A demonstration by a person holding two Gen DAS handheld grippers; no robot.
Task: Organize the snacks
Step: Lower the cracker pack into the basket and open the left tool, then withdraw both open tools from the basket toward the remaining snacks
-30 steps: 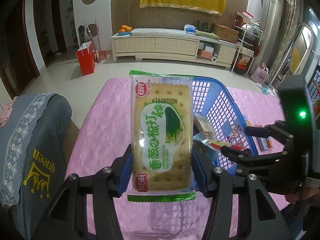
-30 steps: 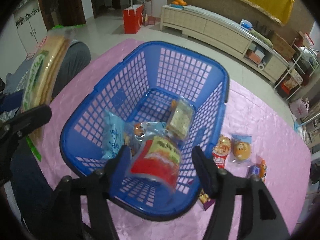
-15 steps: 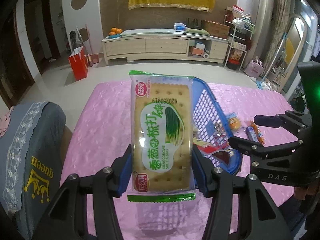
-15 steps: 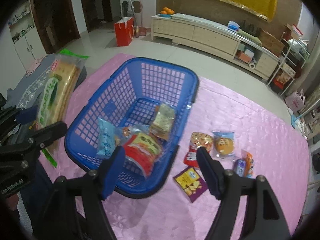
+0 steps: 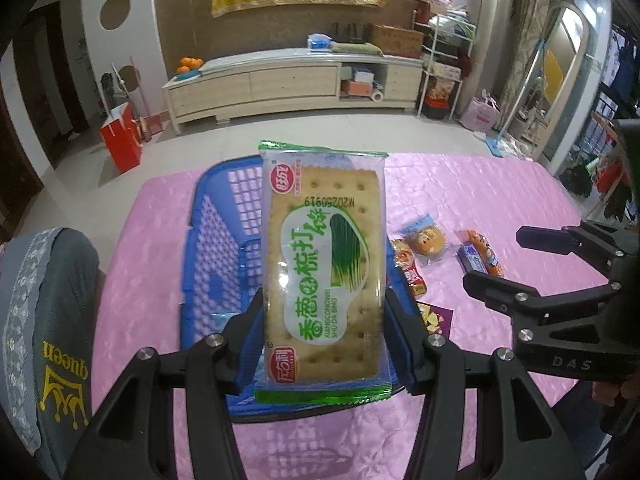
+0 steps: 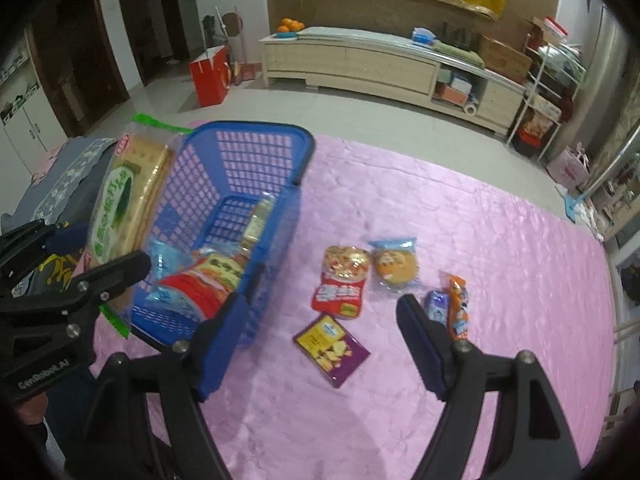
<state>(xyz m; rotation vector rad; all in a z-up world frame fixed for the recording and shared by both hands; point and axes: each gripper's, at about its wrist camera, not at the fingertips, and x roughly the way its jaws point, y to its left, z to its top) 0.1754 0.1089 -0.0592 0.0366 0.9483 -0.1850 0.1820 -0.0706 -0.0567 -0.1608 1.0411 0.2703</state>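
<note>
My left gripper (image 5: 324,332) is shut on a green-and-white cracker pack (image 5: 324,264), held upright above the near rim of the blue basket (image 5: 216,240). In the right wrist view the same cracker pack (image 6: 120,208) hangs at the left wall of the basket (image 6: 248,160). Inside lie a red pack (image 6: 200,280), a blue pack (image 6: 164,264) and a small cracker pack (image 6: 260,216). My right gripper (image 6: 322,304) hovers with jaws opening and nothing between them, above loose snacks: a red pack (image 6: 342,280), a muffin (image 6: 394,268) and a purple pack (image 6: 332,346).
An orange stick (image 6: 458,304) and a small blue pack (image 6: 436,306) lie right of the muffin. The pink cloth (image 6: 460,208) covers the table. A grey chair cover (image 5: 48,320) stands at the left edge. A cabinet and red bag sit across the floor.
My right gripper moved right, off the basket to above the loose snacks, and its jaws widened; the red pack between them now lies in the basket. My left gripper carried the crackers over the basket.
</note>
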